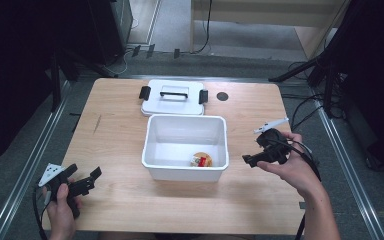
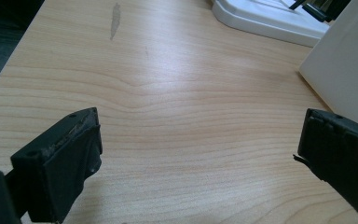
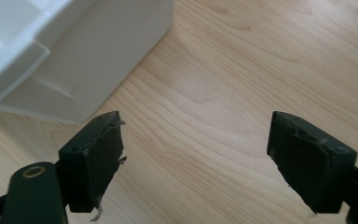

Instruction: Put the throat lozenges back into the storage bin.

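A white open box (image 1: 186,119) stands mid-table with a small red and yellow item (image 1: 200,160) on its floor near the front wall. Its white lid (image 1: 172,98), with a black handle and side clips, lies flat just behind it. My left gripper (image 1: 92,181) rests at the front left corner of the table, open and empty; in the left gripper view (image 2: 198,135) bare wood lies between the jaws, with the box wall (image 2: 349,70) and the lid (image 2: 265,16) ahead. My right gripper (image 1: 252,156) sits right of the box, open and empty (image 3: 193,135), with the box (image 3: 74,56) at upper left.
A small black round hole (image 1: 222,96) marks the wooden table (image 1: 115,145) right of the lid. The table's edges drop to grey floor with metal rails on both sides. Black stand legs and cables lie at the back right.
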Demonstrator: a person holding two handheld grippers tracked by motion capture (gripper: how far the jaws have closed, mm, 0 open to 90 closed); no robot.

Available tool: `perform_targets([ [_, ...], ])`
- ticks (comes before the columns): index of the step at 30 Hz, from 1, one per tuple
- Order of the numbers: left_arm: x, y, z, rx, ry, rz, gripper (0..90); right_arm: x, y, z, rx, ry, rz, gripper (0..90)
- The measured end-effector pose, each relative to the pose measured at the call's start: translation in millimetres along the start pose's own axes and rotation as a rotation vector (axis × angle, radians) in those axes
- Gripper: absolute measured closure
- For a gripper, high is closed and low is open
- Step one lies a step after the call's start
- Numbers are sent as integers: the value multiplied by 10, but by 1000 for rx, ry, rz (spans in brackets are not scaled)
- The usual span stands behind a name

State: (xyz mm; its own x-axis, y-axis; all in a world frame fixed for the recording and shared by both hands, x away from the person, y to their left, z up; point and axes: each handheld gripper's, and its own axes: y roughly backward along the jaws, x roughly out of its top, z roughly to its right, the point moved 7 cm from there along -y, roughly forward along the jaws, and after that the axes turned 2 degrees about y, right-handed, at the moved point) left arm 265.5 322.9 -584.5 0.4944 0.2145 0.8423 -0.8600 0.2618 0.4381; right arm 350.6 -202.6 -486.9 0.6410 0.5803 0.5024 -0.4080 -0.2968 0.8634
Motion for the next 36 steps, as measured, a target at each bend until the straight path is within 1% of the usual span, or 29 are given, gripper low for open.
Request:
perform_targets([
  [1, 1, 0, 0, 0, 1, 1, 3, -36, -13, 22, 1, -6, 8, 135],
  [2, 1, 0, 0, 0, 1, 3, 3, -74, -23, 43, 0, -20, 13, 132],
  [3, 1, 0, 0, 0, 1, 3, 3, -74, -23, 43, 0, -20, 13, 132],
  [4, 0, -1, -1, 1, 1, 0, 3, -152, -37, 92, -16, -46, 28, 86],
  [8, -1, 0, 0, 1, -3, -2, 3, -302, -62, 192, -29, -119, 77, 18],
  [12, -1, 1, 1, 1, -1, 0, 3, -476, -101, 267, -43, -173, 109, 0],
  [14, 0, 2, 0, 3, 0, 1, 3, -568, -122, 314, -61, -199, 127, 0],
  [15, 0, 2, 0, 3, 0, 1, 3, -568, -122, 314, -61, -199, 127, 0],
  [16, -2, 2, 2, 0, 0, -2, 3, -676, -144, 360, -72, -227, 150, 0],
  [18, -3, 0, 4, 3, -3, -2, 3, -759, -156, 394, -86, -241, 170, 0],
  [19, -3, 0, 3, 3, -4, -3, 3, -807, -160, 419, -102, -249, 181, 0],
  [24, -2, 1, 4, 4, -3, 0, 3, -1045, -163, 516, -148, -304, 240, 0],
  [25, -2, 1, 4, 4, -3, 0, 3, -1045, -163, 516, -148, -304, 240, 0],
  [28, -2, 0, 4, 5, -3, 0, 3, -1228, -153, 572, -169, -336, 272, 0],
  [31, -2, 1, 5, 5, -2, 1, 3, -1361, -132, 606, -205, -345, 297, 0],
  [32, -2, 1, 4, 5, -2, 1, 3, -1405, -124, 609, -212, -351, 306, 0],
  [33, -2, 1, 4, 5, -2, 1, 3, -1405, -124, 609, -212, -351, 306, 0],
  [35, -2, 0, 4, 5, -4, 1, 3, -1499, -111, 612, -221, -364, 327, 0],
  [36, -2, 0, 5, 5, -5, 1, 3, -1574, -100, 611, -232, -371, 351, 0],
])
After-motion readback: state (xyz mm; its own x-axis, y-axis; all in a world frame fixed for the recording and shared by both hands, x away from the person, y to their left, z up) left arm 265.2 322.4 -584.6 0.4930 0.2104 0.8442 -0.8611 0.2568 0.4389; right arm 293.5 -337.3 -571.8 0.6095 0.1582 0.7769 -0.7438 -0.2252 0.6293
